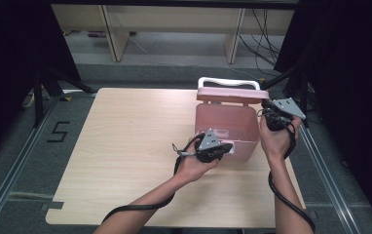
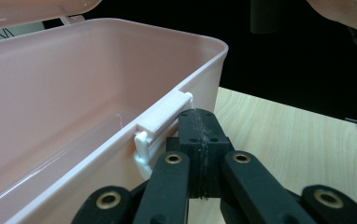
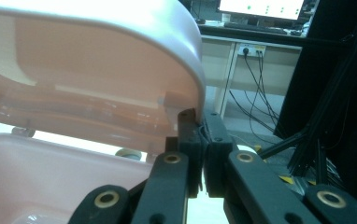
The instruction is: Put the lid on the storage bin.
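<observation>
Pink plastic makes up the storage box (image 1: 228,129), which sits near the right edge of the wooden worktop (image 1: 125,161), toward its far side, with its lid (image 1: 229,93) raised and leaning back on the hinges. The work in hand looks like opening or closing this lid.

The main risk, as I judge it, lies at the lid's edge. The right gripper (image 3: 200,122) has its jaws pinched on only the thin rim of the lid (image 3: 120,84), right at the corner; if the hand swings faster than the hinge turns, the smooth rim could slide out and the lid would drop onto the box. A hard pull there could also tip or drag the light, empty box across the worktop, since little appears to hold it down.

The left gripper (image 2: 200,128) has its jaws fully closed on nothing, with the tips resting just beside the white latch (image 2: 160,123) on the front wall of the box (image 2: 64,107). It seems to brace the box; whether it presses firmly I cannot tell.
</observation>
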Demonstrator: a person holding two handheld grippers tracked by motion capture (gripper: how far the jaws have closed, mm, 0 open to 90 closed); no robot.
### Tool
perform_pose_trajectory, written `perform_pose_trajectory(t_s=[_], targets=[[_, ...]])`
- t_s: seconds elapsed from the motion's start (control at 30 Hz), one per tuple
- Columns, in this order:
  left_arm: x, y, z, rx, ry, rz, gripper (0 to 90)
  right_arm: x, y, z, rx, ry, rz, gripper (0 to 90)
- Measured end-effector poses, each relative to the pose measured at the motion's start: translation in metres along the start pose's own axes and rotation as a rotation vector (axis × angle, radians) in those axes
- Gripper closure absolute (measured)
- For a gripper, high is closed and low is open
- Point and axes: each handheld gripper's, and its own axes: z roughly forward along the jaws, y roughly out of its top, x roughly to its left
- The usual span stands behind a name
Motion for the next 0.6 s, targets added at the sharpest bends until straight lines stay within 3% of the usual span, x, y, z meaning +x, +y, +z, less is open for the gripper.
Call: perform_pose_trajectory(t_s=[0.27, 0.3, 0.57, 0.6], targets=[[0.0, 0.001, -0.001, 0.01, 0.006, 0.005, 89.3, 0.002, -0.005, -0.003, -0.004, -0.008, 0.015, 88.8], [-0.001, 0.0, -0.001, 0.005, 0.009, 0.003, 89.3, 0.0, -0.005, -0.003, -0.011, -0.007, -0.005, 88.8], [-0.006, 0.005, -0.01, -0.032, 0.0, -0.009, 88.6, 0.002, -0.008, -0.005, -0.001, -0.01, 0.003, 88.8], [-0.007, 0.007, -0.012, -0.047, -0.005, -0.016, 88.7, 0.003, -0.009, -0.005, -0.001, -0.006, 0.021, 88.8]])
